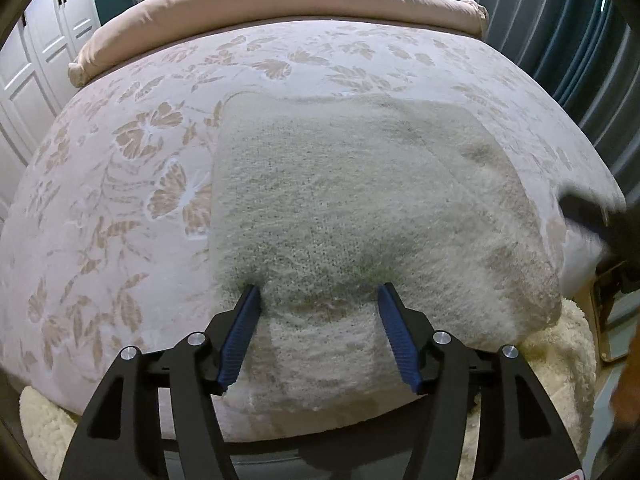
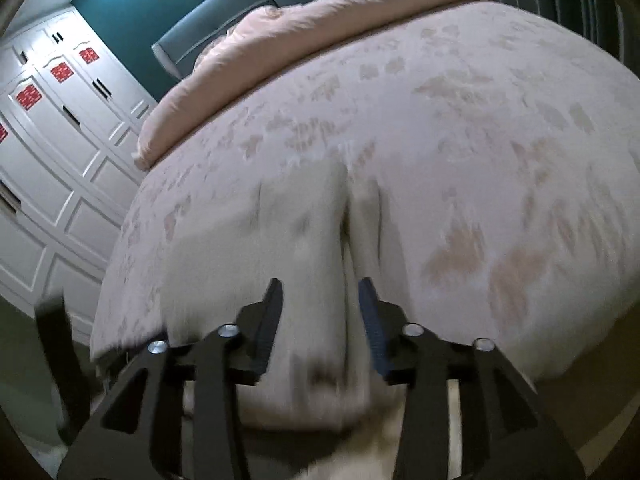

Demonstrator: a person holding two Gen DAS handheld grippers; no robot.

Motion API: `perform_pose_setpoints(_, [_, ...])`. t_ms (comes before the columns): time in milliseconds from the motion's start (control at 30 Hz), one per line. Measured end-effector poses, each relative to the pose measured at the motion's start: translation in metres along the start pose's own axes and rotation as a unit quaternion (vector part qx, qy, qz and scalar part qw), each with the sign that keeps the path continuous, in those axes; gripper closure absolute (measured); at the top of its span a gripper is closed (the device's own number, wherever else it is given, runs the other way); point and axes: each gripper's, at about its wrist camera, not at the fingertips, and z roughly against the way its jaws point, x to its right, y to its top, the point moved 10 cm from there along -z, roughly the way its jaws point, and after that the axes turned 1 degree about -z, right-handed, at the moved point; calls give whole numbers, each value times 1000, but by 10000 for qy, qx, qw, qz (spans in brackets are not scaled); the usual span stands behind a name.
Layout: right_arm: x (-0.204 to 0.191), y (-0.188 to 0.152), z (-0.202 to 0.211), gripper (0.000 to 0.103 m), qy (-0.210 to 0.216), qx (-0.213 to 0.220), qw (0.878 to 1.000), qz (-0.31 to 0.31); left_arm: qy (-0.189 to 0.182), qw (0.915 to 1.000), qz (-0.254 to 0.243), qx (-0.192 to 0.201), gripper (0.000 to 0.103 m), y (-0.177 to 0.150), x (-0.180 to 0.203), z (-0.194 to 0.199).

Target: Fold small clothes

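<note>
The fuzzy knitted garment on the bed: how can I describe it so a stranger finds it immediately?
Start at the big bed with the pink floral bedspread. At its near edge, under the open left hand-held gripper, lies the knitted garment, folded into a rough rectangle. Its plain cream, fuzzy texture separates it from the smooth patterned bedspread and the pink duvet rolled up at the far end.

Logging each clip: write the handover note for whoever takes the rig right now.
Left gripper: open, tips pressed into the near part of the fuzzy cream knitted garment.
Right gripper: open, straddling a raised fold of the same garment; view blurred.
Garment lies on the pink floral bedspread, near edge overhanging the bed.
Done: it looks partly folded into a rough rectangle.
Left: grip the cloth, finish folding, flatten.
</note>
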Motion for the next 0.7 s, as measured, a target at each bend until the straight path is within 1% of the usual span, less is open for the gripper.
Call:
perform_pose_setpoints(33, [-2,-15,-2,63,38,-148,9999,-4,3,10000,5,4,43,0,0,0])
perform_pose_setpoints(100, [-6,-34,-14,63,112,-361,9993,2,22,10000,-6,6,43,-1,0,0])
perform_pose_setpoints(133, [-7,-43,-24,61,107,-511,9986,-13,46,10000,-17,4,42,-1,1,0])
perform_pose_setpoints(200, [-4,-52,-36,61,-3,-621,9981,-32,100,9999,-32,-30,41,-1,1,-1])
perform_pose_setpoints(233, [-4,-53,-39,75,-17,-637,9980,-48,103,9999,-27,-35,41,-1,2,0])
perform_pose_setpoints(267, [-6,-49,-38,87,48,-594,9982,-102,101,9999,2,-49,41,-1,1,0])
perform_pose_setpoints(333, [-12,-36,-26,89,308,-340,9988,-191,76,9999,53,-64,41,-1,0,0])
perform_pose_setpoints(367, [-16,-26,-14,90,369,-102,9991,-161,52,9999,69,-66,41,-1,0,0])
perform_pose_setpoints(433, [-18,-18,-1,90,370,97,9992,-87,36,10000,77,-45,40,-1,1,1])
perform_pose_setpoints(467, [-17,-19,-2,90,316,46,9995,-49,52,10000,75,-40,40,-1,1,1])
perform_pose_setpoints(533, [-3,-30,-21,89,-93,-243,9996,59,103,9999,40,-41,40,-1,3,0])
perform_pose_setpoints(567, [10,-45,-44,89,-417,-636,9970,122,122,9999,3,-44,39,-2,4,-1])
perform_pose_setpoints(600, [15,-55,-57,89,-451,-850,9953,80,139,9999,-20,-61,39,-3,6,-1])
perform_pose_setpoints(633, [16,-59,-60,90,-417,-866,9954,4,164,9998,-48,-81,38,-3,8,-2])
perform_pose_setpoints(700, [11,-52,-50,88,-465,-802,9956,109,291,9994,-169,-50,37,-4,9,-2])
